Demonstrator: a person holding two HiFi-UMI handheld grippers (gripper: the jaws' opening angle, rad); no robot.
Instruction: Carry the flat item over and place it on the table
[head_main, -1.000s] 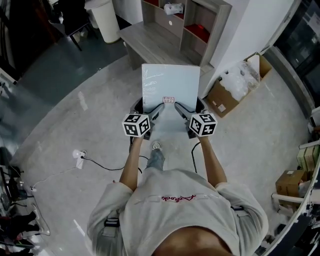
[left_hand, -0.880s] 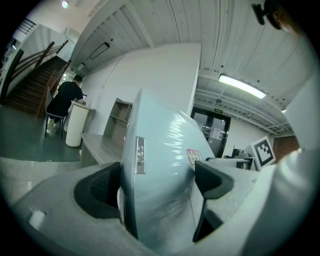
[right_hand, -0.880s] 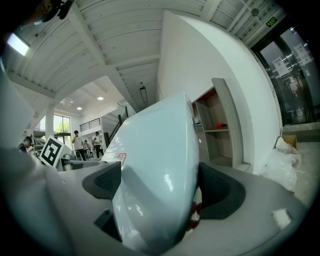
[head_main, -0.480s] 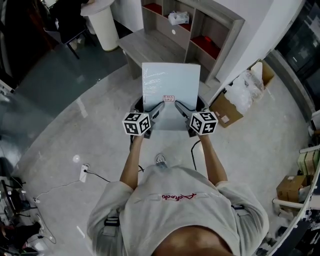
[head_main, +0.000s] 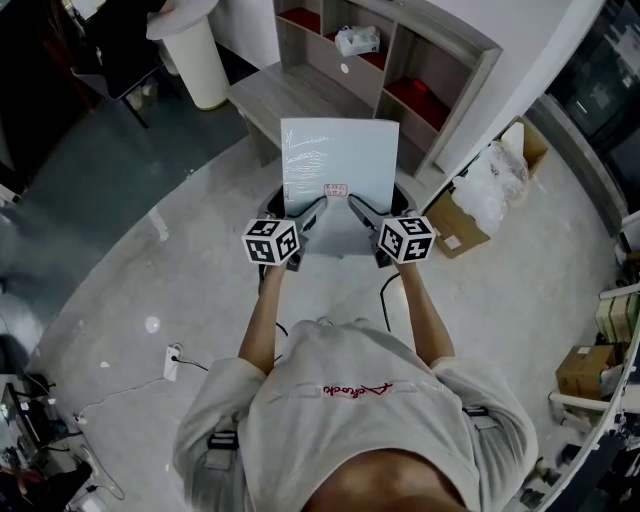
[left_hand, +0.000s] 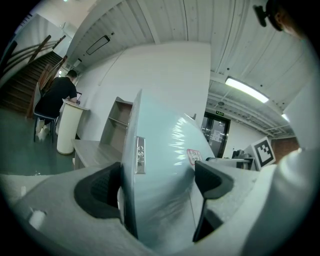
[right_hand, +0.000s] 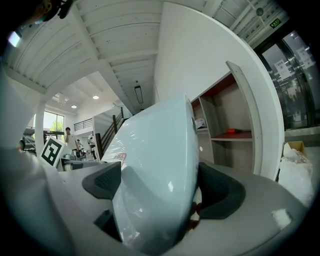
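Note:
A flat pale blue-white item (head_main: 338, 170), square and wrapped in shiny film with a small red label, is held level in front of me, over the floor. My left gripper (head_main: 305, 218) is shut on its near left edge, and my right gripper (head_main: 365, 217) is shut on its near right edge. In the left gripper view the flat item (left_hand: 165, 170) fills the gap between the dark pads (left_hand: 97, 192). The right gripper view shows the flat item (right_hand: 160, 175) pinched the same way. A low grey table (head_main: 280, 95) stands just beyond the item's far edge.
A grey shelf unit (head_main: 400, 70) with red-lined compartments stands behind the table. A white cylindrical bin (head_main: 195, 50) is at the upper left. An open cardboard box (head_main: 470, 215) with plastic bags sits on the right. A cable and power strip (head_main: 172, 358) lie on the floor at left.
I have walked forward with the flat item. The grey table and shelf unit are closer, and the item's far edge now reaches the table. Both grippers keep the same hold.

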